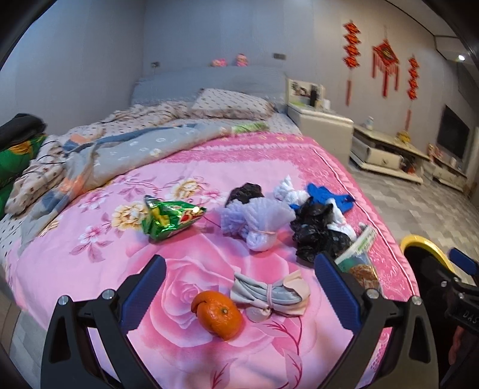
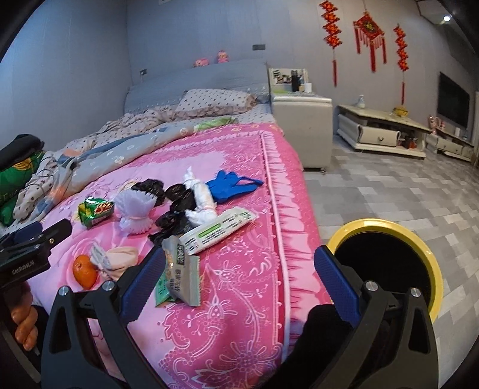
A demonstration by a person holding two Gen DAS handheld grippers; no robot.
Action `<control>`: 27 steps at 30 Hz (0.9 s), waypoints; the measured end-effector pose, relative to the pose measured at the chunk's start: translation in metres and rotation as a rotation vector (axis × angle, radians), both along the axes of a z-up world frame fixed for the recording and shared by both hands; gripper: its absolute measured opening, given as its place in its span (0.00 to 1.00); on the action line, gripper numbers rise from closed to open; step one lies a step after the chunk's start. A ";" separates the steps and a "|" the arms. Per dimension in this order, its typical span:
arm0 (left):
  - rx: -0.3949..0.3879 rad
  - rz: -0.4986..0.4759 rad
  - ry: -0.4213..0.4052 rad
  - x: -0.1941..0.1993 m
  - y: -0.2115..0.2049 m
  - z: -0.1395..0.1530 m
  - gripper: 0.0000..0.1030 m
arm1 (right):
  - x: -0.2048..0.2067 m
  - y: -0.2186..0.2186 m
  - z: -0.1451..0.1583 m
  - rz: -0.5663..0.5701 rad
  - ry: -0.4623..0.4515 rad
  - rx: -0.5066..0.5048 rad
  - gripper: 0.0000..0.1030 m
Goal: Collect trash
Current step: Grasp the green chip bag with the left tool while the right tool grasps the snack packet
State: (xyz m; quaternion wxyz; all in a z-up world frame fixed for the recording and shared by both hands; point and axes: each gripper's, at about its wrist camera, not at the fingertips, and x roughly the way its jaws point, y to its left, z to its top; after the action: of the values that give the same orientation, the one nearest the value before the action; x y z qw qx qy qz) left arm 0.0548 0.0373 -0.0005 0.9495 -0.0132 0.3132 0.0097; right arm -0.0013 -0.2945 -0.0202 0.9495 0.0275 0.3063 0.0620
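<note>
Pillow (image 1: pixel 232 103) rests near red wall ornaments (image 1: pixel 385 64).

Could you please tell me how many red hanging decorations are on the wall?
3, all high on the right-hand wall: a knot string on the left, a diamond-shaped tasselled ornament in the middle, and another knot string on the right.

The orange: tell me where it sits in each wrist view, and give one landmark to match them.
Left wrist view: the orange lies low in the centre on the pink blanket, between the open fingers.
Right wrist view: the orange is at lower left, outside the fingers.
Shared landmark: the green snack bag, farther up the bed.
</note>
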 end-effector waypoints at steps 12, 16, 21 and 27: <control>-0.018 0.130 0.190 0.077 0.068 -0.006 0.93 | 0.049 0.034 -0.027 0.217 0.248 0.019 0.92; -0.011 0.182 0.261 0.111 0.087 -0.019 0.93 | 0.064 0.042 -0.031 0.233 0.287 0.022 0.92; -0.023 0.236 0.316 0.153 0.111 -0.042 0.93 | 0.074 0.047 -0.039 0.242 0.307 0.028 0.92; -0.047 0.258 0.303 0.179 0.126 -0.062 0.93 | 0.080 0.046 -0.048 0.249 0.326 0.045 0.92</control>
State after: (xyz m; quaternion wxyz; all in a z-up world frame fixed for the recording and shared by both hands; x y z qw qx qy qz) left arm 0.2334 0.1638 -0.0623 0.8819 -0.0740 0.4483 0.1257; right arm 0.0785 -0.2484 -0.0680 0.8715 0.0204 0.4554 0.1805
